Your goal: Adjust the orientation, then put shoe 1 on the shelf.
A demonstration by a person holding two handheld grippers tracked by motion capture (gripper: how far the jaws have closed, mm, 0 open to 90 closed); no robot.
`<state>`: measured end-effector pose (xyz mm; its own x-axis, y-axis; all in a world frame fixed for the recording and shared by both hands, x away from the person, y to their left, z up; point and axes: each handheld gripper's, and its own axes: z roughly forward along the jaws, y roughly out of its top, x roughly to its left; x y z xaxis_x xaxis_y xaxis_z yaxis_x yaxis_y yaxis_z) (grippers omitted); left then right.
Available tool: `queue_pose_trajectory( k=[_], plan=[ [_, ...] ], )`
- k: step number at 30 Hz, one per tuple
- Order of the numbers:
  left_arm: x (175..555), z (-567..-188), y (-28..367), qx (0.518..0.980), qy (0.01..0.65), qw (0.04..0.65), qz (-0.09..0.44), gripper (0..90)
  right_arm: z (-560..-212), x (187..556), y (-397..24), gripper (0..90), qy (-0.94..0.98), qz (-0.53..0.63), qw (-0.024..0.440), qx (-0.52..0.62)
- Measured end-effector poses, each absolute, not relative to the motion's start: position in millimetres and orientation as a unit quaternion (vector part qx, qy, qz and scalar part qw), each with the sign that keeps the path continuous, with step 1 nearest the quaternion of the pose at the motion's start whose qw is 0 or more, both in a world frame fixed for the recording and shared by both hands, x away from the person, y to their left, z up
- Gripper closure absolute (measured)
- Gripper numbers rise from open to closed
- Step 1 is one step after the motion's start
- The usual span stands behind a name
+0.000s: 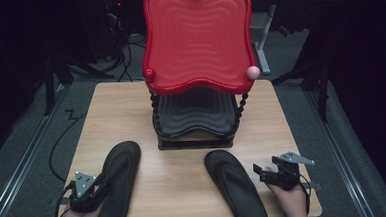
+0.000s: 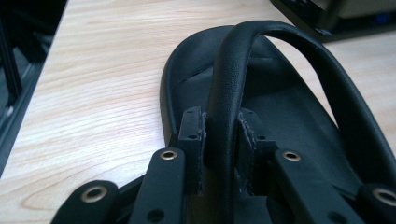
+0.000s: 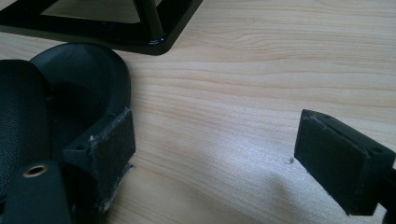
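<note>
The left black sandal point(image 1: 116, 185) lies flat on the wooden desk point(image 1: 184, 179) at its near left, and its arched strap point(image 2: 233, 70) is clenched between the pads of the left hand-held gripper point(image 2: 223, 149). The right sandal point(image 1: 235, 186) lies at the near right; just beside it the right hand-held gripper point(image 3: 212, 154) hovers released, jaws wide over bare wood. Behind stands a black rack point(image 1: 195, 133) carrying a red tray point(image 1: 197, 38)

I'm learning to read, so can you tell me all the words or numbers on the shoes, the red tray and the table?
There are none: no word, number, brand or sign can be read on the left sandal, the right sandal, the red tray, the black rack under it or the table.
</note>
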<state>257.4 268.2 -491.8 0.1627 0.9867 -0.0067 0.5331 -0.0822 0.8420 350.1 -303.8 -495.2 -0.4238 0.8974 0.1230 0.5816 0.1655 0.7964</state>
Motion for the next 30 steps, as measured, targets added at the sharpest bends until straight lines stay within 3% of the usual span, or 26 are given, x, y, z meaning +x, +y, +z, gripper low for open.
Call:
queue_pose_trajectory(
  k=[6,9,12,15,16,30],
  plan=[
    [258.5,-490.8,254.3,0.695,0.530,0.387,0.293,70.3,-496.0,349.5,-303.3,12.4,0.741,0.405,0.195,0.499],
    [259.0,-490.4,248.7,0.701,0.515,0.386,0.307,59.3,-496.1,348.0,-305.0,12.5,0.741,0.404,0.196,0.499],
    [263.0,-494.5,249.8,0.706,0.513,0.380,0.306,59.1,-495.8,346.5,-306.7,12.7,0.740,0.405,0.198,0.499],
    [267.0,-498.7,253.5,0.707,0.518,0.378,0.297,65.7,-496.2,345.4,-307.9,12.8,0.740,0.404,0.198,0.500],
    [267.3,-498.9,254.8,0.707,0.518,0.382,0.294,71.6,-496.4,344.6,-308.3,12.9,0.739,0.404,0.198,0.502],
    [261.9,-489.9,250.9,0.685,0.524,0.410,0.298,74.0,-496.2,343.6,-309.3,13.2,0.738,0.404,0.199,0.502]
  ],
)
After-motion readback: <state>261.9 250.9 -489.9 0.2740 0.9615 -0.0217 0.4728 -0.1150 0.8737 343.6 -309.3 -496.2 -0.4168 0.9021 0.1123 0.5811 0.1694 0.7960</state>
